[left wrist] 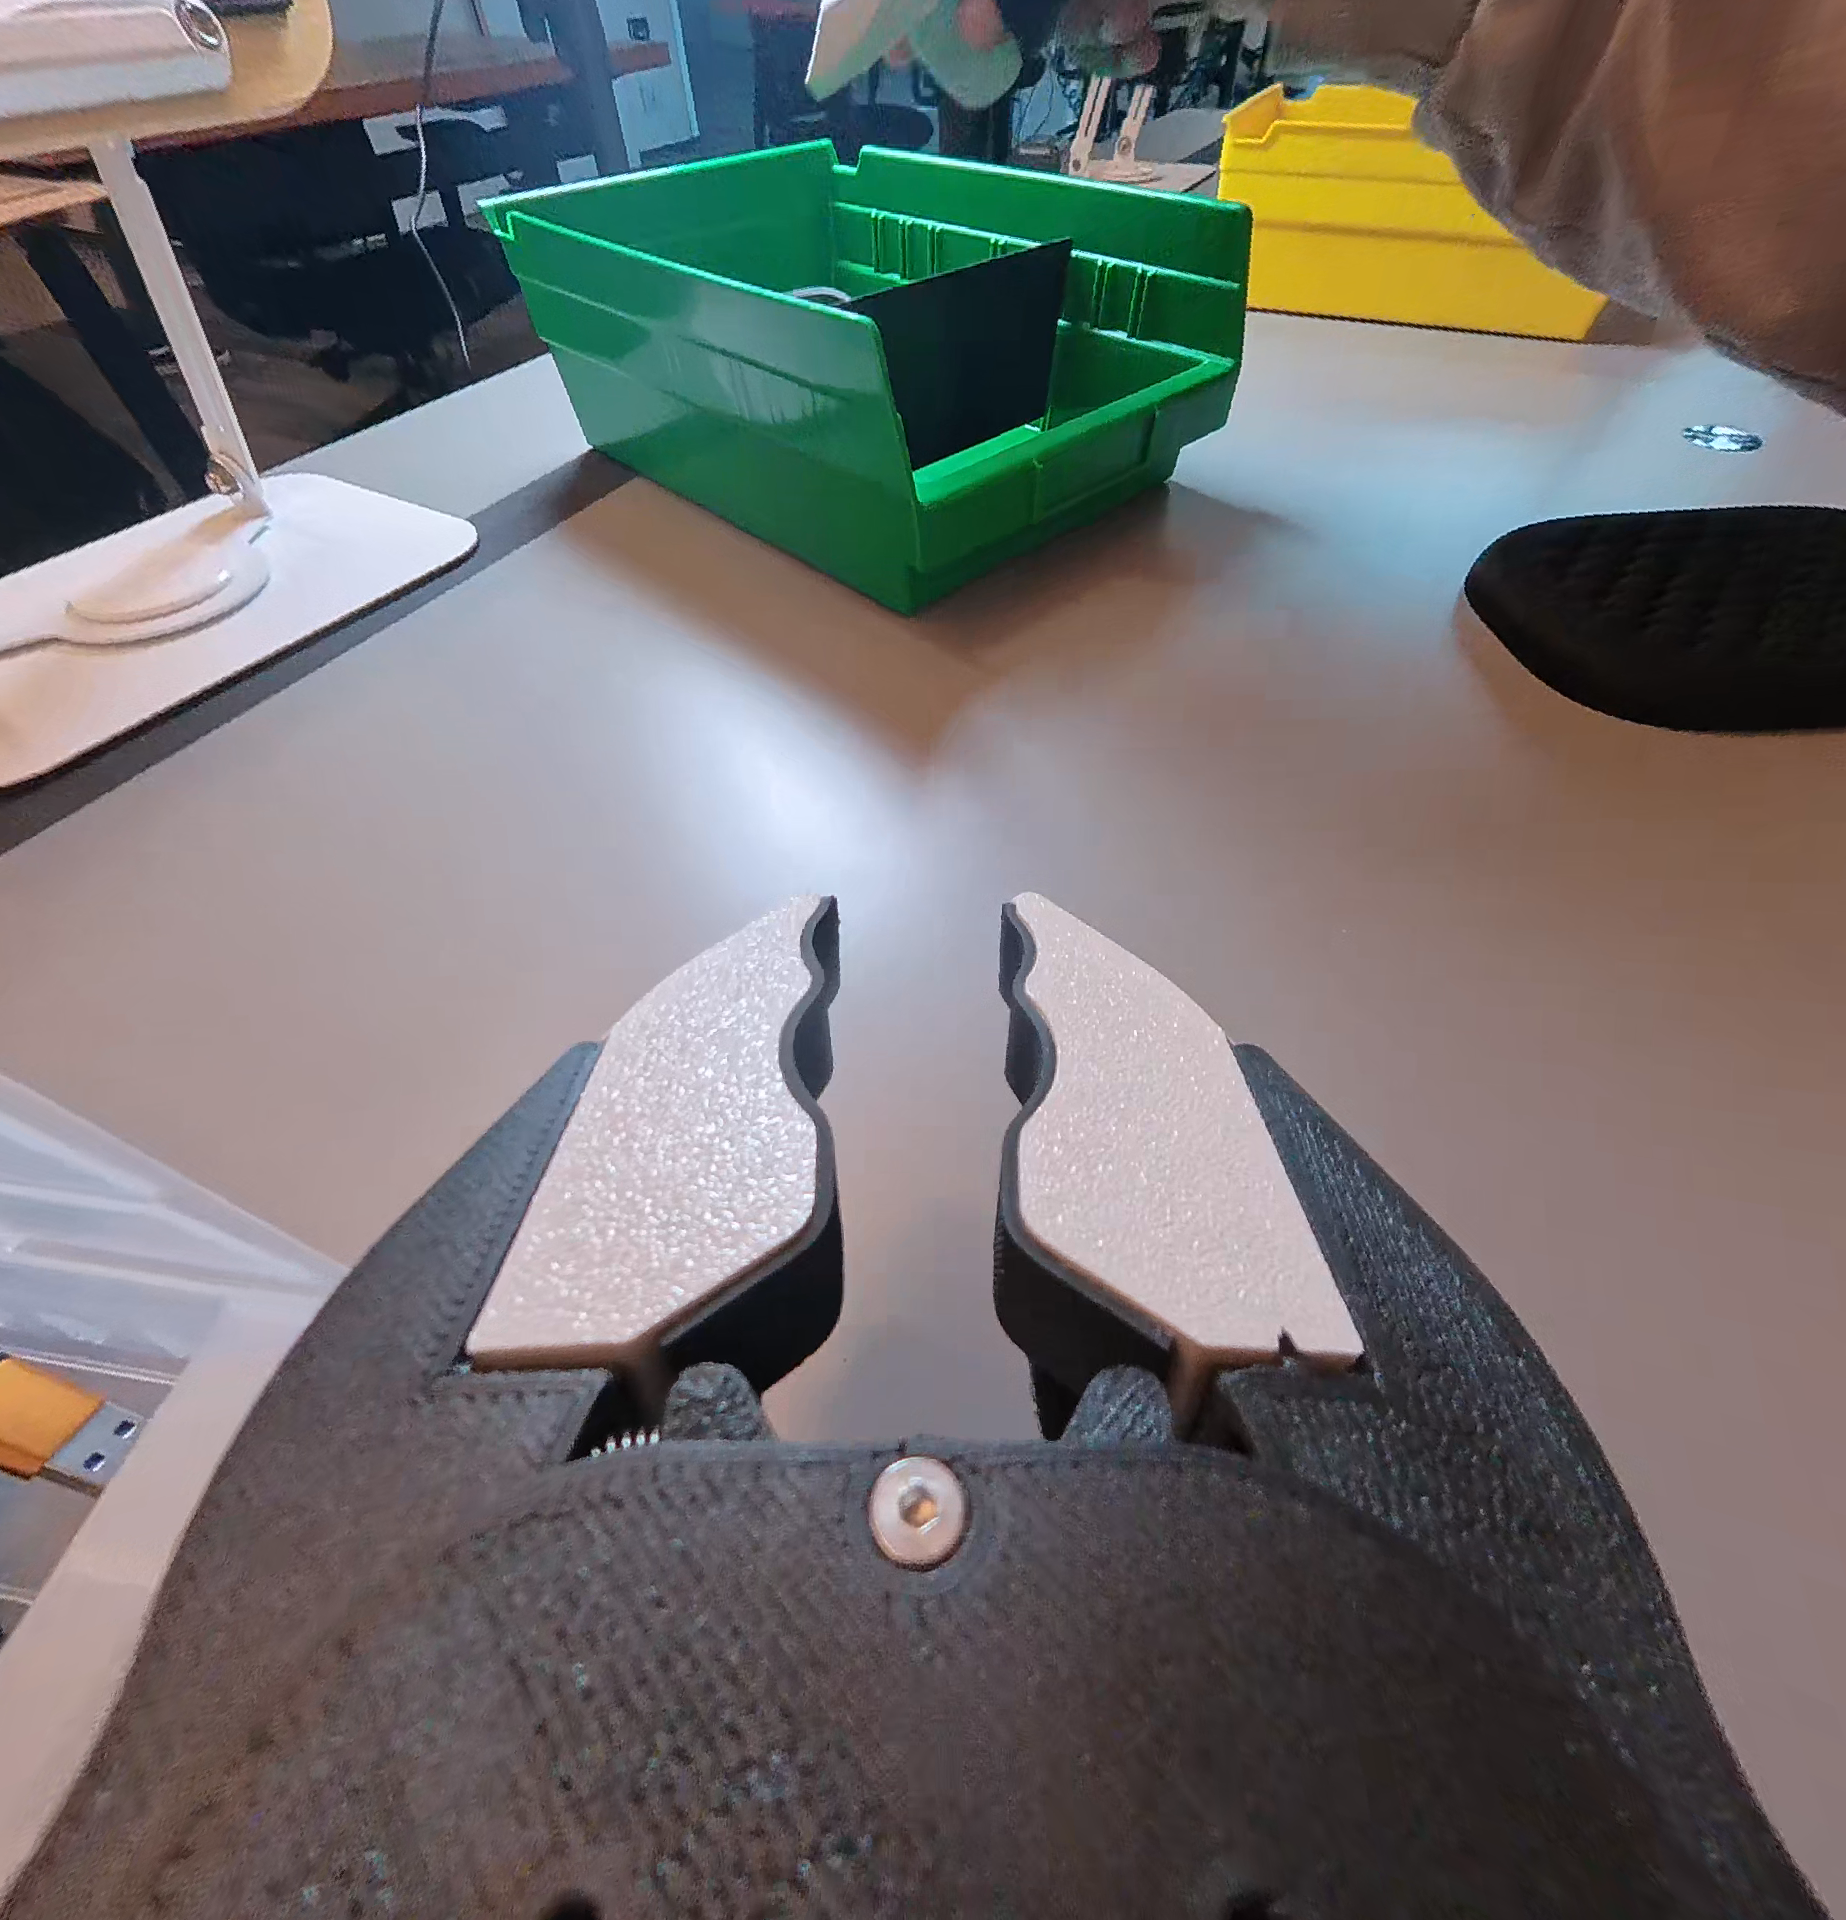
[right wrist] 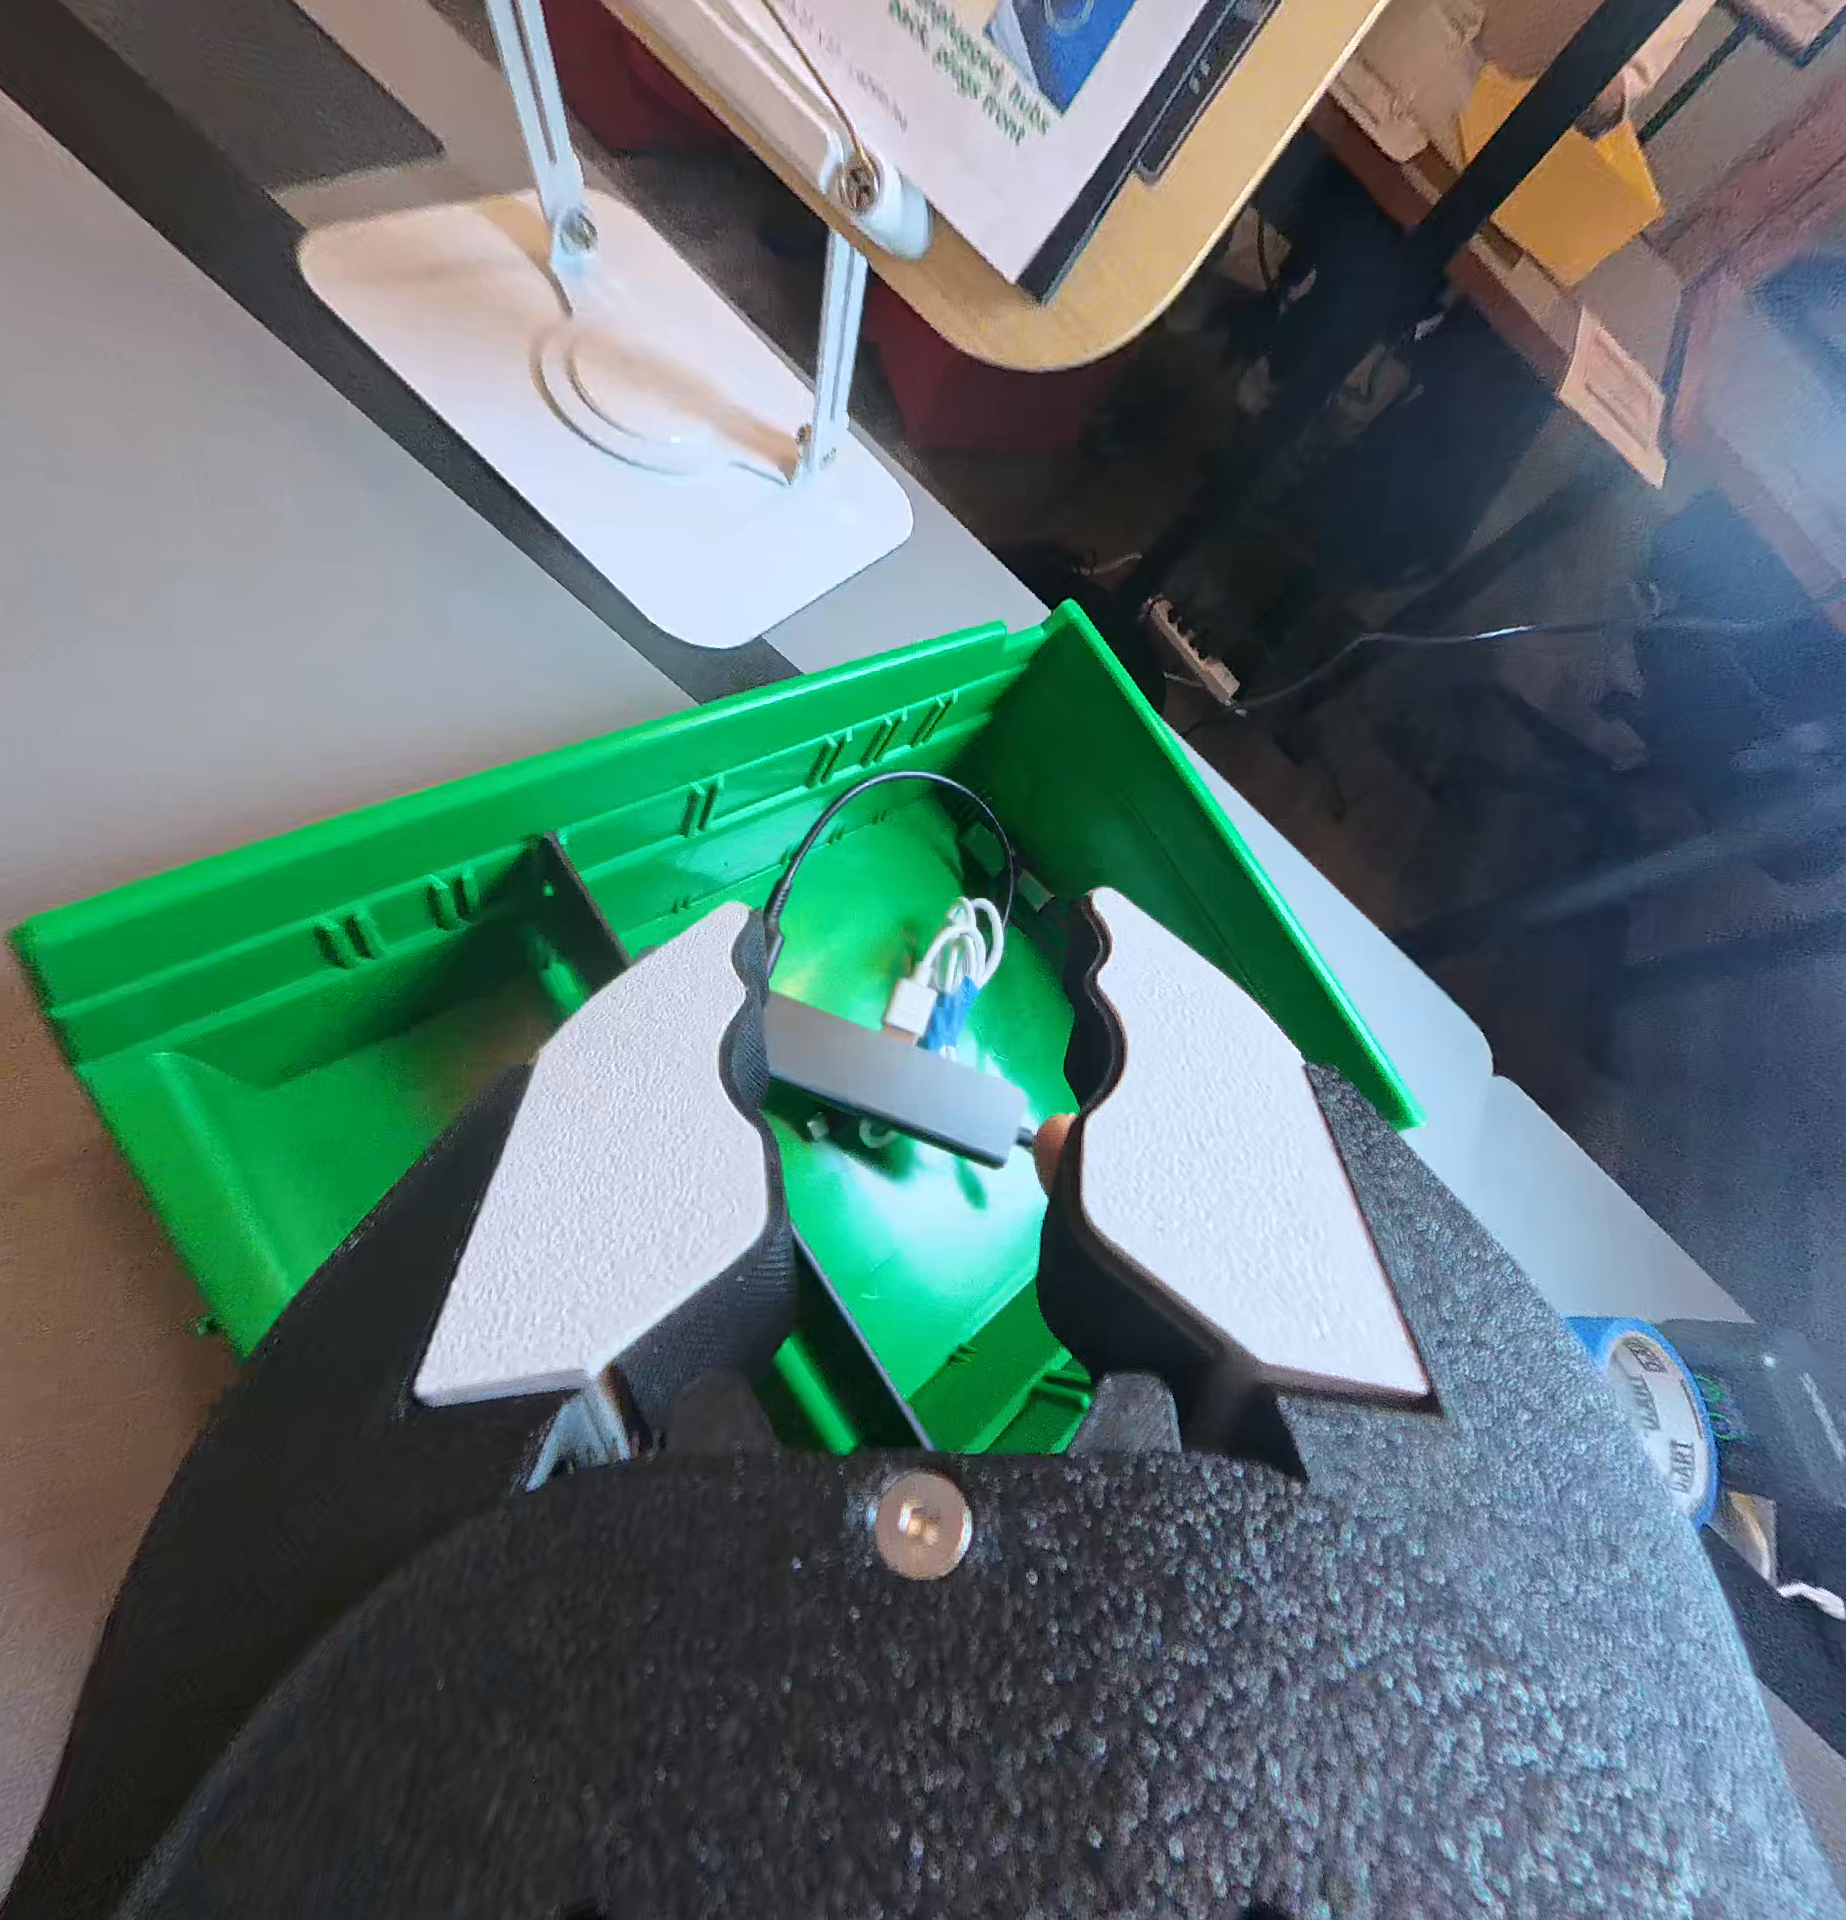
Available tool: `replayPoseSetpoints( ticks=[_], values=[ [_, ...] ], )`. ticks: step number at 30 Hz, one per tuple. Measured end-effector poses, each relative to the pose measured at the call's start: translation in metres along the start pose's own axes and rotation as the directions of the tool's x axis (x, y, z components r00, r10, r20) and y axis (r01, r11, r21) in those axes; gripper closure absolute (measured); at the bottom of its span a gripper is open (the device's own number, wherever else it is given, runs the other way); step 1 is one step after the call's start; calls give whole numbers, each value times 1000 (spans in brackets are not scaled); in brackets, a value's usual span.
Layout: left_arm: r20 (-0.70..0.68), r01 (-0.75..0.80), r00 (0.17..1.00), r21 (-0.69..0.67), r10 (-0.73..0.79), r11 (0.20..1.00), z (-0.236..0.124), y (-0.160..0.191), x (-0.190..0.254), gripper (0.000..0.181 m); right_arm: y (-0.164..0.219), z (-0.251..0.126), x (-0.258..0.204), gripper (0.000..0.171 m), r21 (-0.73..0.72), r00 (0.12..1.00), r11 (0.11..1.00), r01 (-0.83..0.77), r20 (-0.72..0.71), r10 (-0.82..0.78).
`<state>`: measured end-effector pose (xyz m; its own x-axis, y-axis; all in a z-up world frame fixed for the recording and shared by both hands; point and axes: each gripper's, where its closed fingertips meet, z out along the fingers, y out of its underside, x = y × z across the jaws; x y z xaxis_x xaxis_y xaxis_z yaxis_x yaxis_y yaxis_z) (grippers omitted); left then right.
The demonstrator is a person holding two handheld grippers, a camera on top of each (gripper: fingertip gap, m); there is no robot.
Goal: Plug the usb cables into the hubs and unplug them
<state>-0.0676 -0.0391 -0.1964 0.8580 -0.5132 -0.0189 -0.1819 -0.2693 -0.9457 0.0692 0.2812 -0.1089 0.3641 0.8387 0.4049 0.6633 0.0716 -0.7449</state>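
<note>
1. Fingers of the right claw (right wrist: pixel 914 940) stand well apart with nothing gripped; the claw hangs over the far compartment of a green bin (right wrist: pixel 275 997), pointing down into it.
2. Between those fingers, seen from above, a grey hub (right wrist: pixel 888 1081) lies on the bin floor, with its thin black cable (right wrist: pixel 898 790) looping up toward the back wall.
3. Just beyond the hub lies a small coiled white cable (right wrist: pixel 960 945) with blue ties and a white plug.
4. A black divider (right wrist: pixel 576 914) splits the bin; the compartment on its other side looks bare in this view.
5. The bin sits near the edge of the pale desk (right wrist: pixel 171 520), and a white lamp base (right wrist: pixel 628 436) stands beyond it on the same desk.
6. A blue roll of tape (right wrist: pixel 1646 1392) shows at the right edge of the view.
7. The left claw (left wrist: pixel 919 925) is partly open, holding nothing, low over bare desk well short of the bin (left wrist: pixel 753 343).
8. At its lower left, a clear plastic box (left wrist: pixel 98 1236) holds an orange-cased plug (left wrist: pixel 46 1418) with a metal tip.
9. A yellow bin (left wrist: pixel 1355 239) stands behind the green one, and a black mesh pad (left wrist: pixel 1688 613) lies to the right.
</note>
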Motion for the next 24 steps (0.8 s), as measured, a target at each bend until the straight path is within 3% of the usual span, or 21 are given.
replayPoseSetpoints(
  ticks=[10,14,18,21,24],
  values=[
    [65,-43,997,-9,43,999,3,3,-6,151,-14,-50,-38,117,129,1000,992,-6,13,4],
    [117,-51,992,21,48,998,-2,-3,-16,151,-17,-69,-67,121,260,990,957,-132,75,116],
    [161,-49,986,42,42,998,-9,-7,-26,152,-10,-79,-110,134,377,943,868,-324,205,263],
    [173,-30,985,58,20,998,-12,-10,-29,156,0,-76,-134,143,438,925,816,-376,234,301],
    [213,-57,976,66,42,996,-16,-12,-36,157,5,-77,-144,165,508,918,765,-396,227,324]
  ],
)
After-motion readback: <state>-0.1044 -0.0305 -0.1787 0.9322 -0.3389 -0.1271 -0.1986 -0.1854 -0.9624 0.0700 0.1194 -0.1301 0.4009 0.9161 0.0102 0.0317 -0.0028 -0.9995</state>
